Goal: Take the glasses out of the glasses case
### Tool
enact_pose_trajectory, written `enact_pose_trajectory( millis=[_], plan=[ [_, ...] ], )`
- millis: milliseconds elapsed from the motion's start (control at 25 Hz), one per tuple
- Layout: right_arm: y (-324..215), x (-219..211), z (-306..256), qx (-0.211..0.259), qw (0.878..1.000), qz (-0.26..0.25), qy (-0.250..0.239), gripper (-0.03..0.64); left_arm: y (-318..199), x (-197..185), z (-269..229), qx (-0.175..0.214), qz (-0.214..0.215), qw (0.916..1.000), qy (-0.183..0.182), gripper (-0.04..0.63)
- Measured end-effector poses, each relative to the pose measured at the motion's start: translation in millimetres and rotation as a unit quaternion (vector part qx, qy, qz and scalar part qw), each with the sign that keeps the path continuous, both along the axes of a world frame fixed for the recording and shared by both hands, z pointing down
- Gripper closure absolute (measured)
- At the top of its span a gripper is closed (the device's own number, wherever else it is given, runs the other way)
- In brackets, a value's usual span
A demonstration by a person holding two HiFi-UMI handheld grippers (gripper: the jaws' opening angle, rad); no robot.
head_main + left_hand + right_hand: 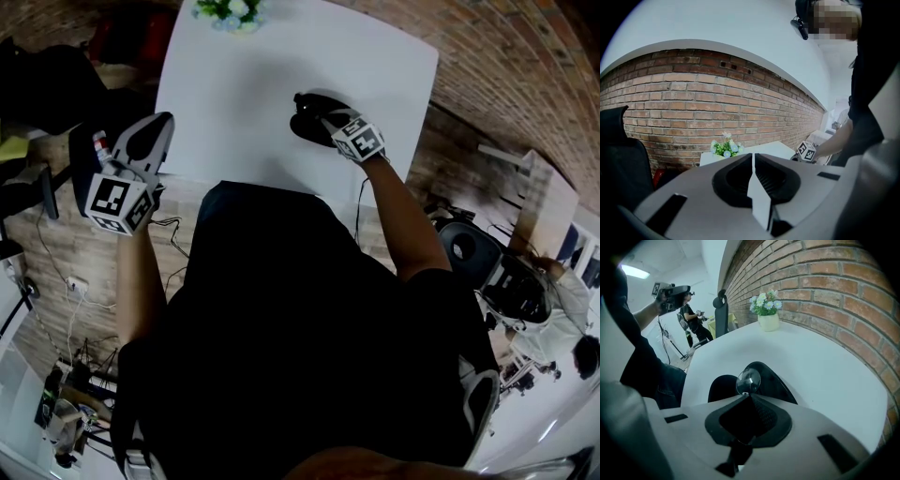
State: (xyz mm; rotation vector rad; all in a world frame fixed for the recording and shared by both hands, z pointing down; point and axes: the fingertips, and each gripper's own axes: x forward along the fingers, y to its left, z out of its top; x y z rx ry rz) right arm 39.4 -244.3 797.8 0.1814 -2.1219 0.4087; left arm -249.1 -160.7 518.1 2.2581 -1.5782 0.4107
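White table (pixel 244 84) against a brick wall (pixel 693 103), flower pot (pixel 768 319) at the far edge. Glasses case (pixel 777 386) lies open near the table's right side. R gripper (pixel 749 397) sits at it, jaws pinched on the glasses (pixel 748 380) — one lens shows just past the tips, over the case. L gripper (pixel 753 157) is held up off the table's left side — jaws together, nothing between them.
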Motion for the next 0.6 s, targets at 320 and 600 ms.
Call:
enact_pose_trajectory(
  millis=[320, 600],
  plan=[
    [0, 2, 8, 0.004, 0.999, -0.029, 0.017, 0.595, -2, -6, 6, -0.005, 0.000, 1.0000, 0.004, 0.571],
    [0, 1, 15, -0.006, 0.999, -0.033, 0.029, 0.595, -5, -12, 12, -0.009, 0.004, 0.9999, 0.007, 0.571]
  ],
)
